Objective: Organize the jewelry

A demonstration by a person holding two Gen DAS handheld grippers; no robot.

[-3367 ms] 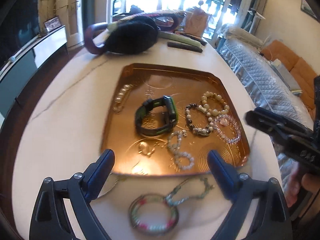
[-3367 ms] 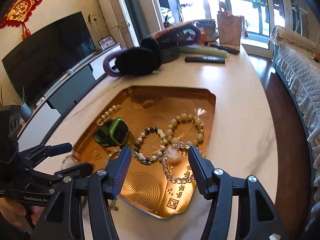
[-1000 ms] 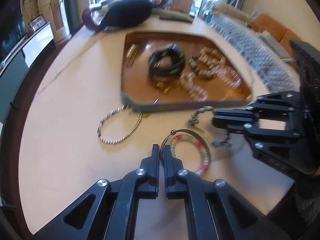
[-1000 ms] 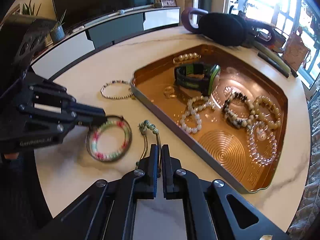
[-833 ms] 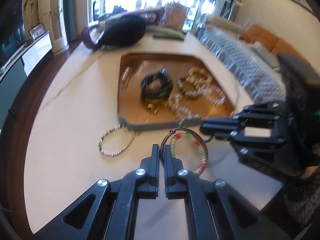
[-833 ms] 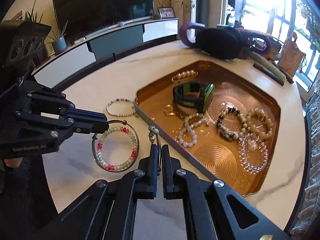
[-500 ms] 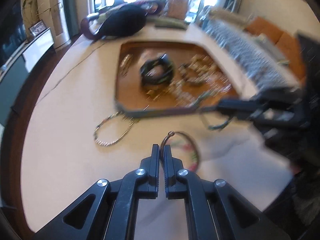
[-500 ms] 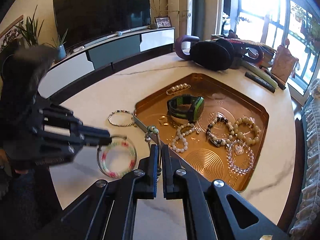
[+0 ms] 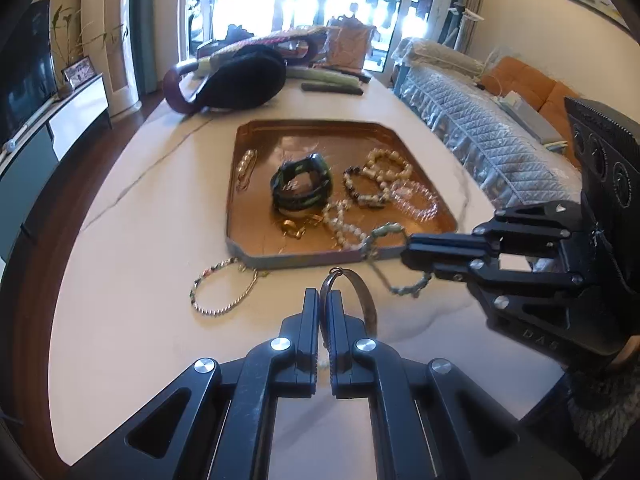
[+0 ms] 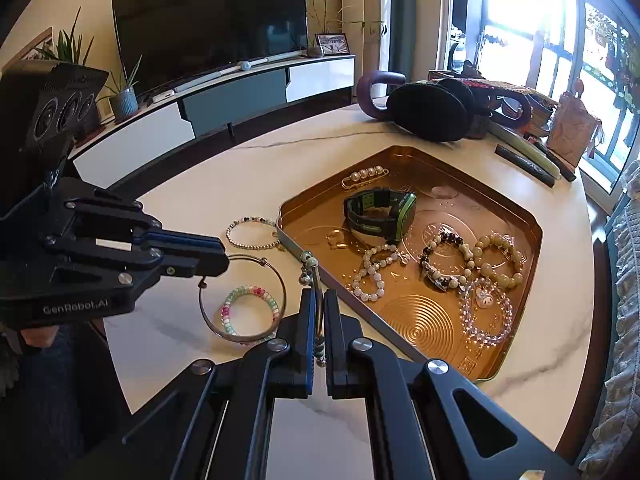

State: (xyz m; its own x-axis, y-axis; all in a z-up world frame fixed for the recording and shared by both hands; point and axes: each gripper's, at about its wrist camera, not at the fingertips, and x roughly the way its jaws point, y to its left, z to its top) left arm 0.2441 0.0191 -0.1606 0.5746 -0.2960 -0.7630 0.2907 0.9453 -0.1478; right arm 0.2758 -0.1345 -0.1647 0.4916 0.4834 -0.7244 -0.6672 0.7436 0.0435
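Observation:
My left gripper [image 9: 324, 294] is shut on a thin metal bangle [image 9: 366, 300], held just above the white table. In the right wrist view that bangle [image 10: 282, 280] hangs from the left gripper [image 10: 222, 258], with a ring of pink and green beads [image 10: 250, 308] at its lower part. My right gripper [image 10: 316, 294] is shut on a green bead bracelet [image 10: 309, 260], which dangles from the right gripper [image 9: 406, 254] by the near edge of the copper tray [image 9: 232, 184]. The tray [image 10: 416, 320] holds a green-black watch [image 10: 380, 212] and several bead bracelets.
A thin beaded bracelet [image 9: 224, 292] lies on the table left of the tray's near corner. Black earmuffs [image 9: 240, 80], a remote [image 9: 332, 89] and bags crowd the far end. The table edge and a quilted sofa cover [image 9: 480, 140] lie to the right.
Both grippers, open over the tray earlier, are shut on their pieces. Over the last second both rose, lifting the bangle and green bracelet off the table toward the tray.

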